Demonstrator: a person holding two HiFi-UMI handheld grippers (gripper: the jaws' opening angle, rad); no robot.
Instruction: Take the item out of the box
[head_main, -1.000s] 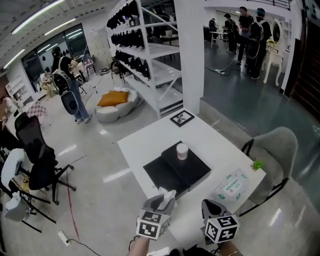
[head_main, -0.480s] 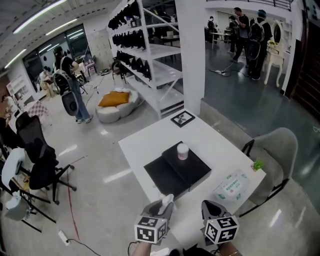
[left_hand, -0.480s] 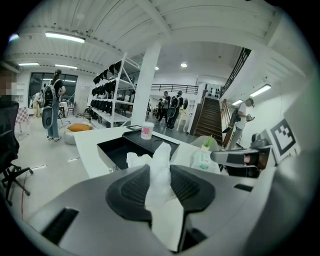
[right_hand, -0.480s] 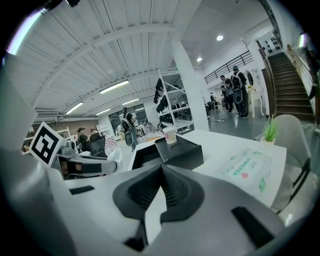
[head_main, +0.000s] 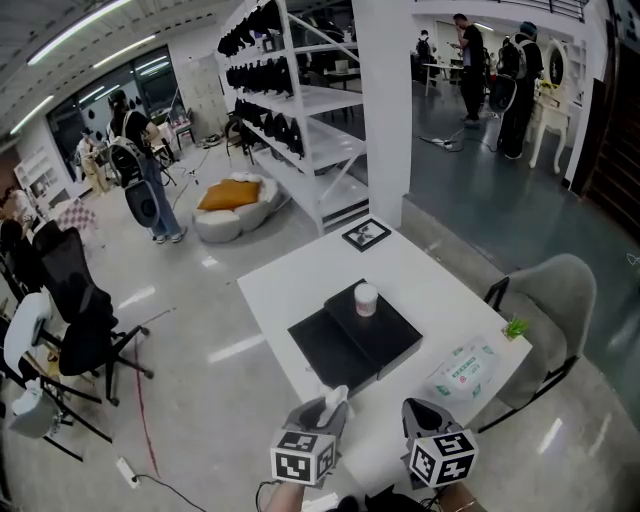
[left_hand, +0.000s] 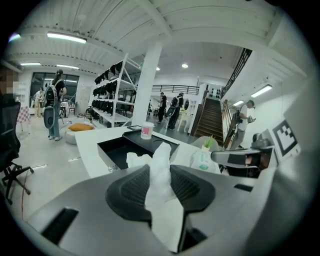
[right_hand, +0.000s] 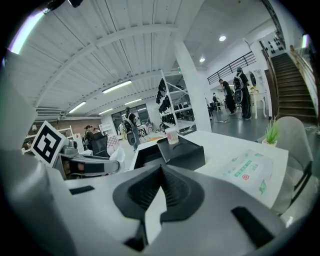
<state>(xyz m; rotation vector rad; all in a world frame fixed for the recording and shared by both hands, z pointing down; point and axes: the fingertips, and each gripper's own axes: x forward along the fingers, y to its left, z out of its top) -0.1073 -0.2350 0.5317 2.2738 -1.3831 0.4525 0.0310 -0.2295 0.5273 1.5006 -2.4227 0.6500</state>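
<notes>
An open black box (head_main: 335, 352) lies mid-table, and a small white cup (head_main: 365, 299) stands on its raised black part (head_main: 392, 335). My left gripper (head_main: 328, 407) hovers at the table's near edge, just short of the box, shut on a crumpled white tissue (head_main: 339, 392). In the left gripper view the tissue (left_hand: 161, 175) stands up between the pads, with the box (left_hand: 120, 149) and cup (left_hand: 147, 130) beyond. The right gripper (head_main: 424, 409) is beside it, jaws shut on nothing (right_hand: 160, 169). The right gripper view shows the box (right_hand: 177, 151) ahead.
A wet-wipes pack (head_main: 464, 369) and a small green plant (head_main: 516, 328) sit at the table's right corner. A framed picture (head_main: 364, 236) lies at the far corner. A grey chair (head_main: 555, 290) is to the right; white shelving (head_main: 300, 130) and people stand beyond.
My left gripper has drawn back slightly toward me with the tissue still in its jaws. The right gripper, box and cup have stayed put.
</notes>
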